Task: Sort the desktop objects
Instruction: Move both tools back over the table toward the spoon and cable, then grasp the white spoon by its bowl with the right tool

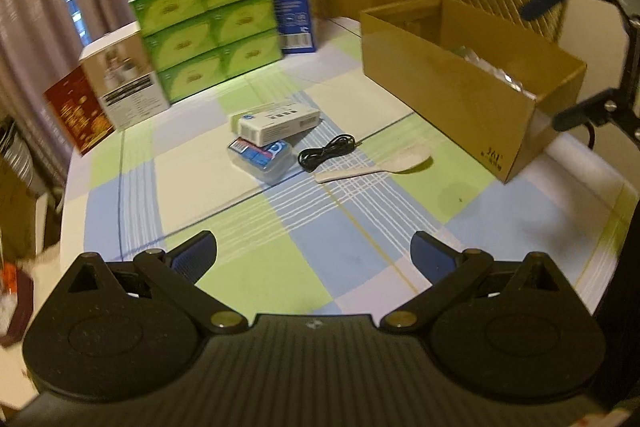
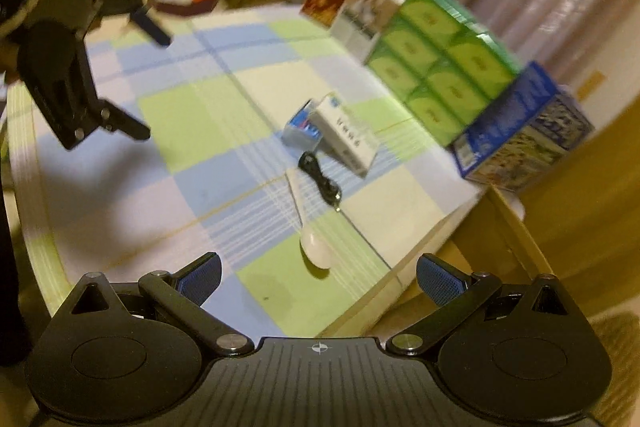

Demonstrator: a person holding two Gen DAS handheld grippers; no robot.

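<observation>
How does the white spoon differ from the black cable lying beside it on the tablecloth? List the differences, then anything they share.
The white spoon is pale, the black cable dark. The spoon is one rigid piece lying stretched out, while the cable is a thin cord gathered into a loose bundle. The spoon ends in a broad bowl; the cable stays thin throughout. Both lie loose on the checked tablecloth, near the brown box, and no gripper holds either.

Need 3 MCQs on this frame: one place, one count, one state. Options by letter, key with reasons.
1. Where does the white carton lie?
A) on the blue plastic case
B) inside the brown box
C) under the spoon

2. How many green packs face the left camera?
A) two
B) four
C) six

3. The left gripper is:
A) shut on the black cable
B) open, holding nothing
C) shut on the spoon

Key: 1 A, the carton rests across the case. 2 C, two columns by three rows. 3 B, its fingers stand wide apart over bare cloth.
</observation>
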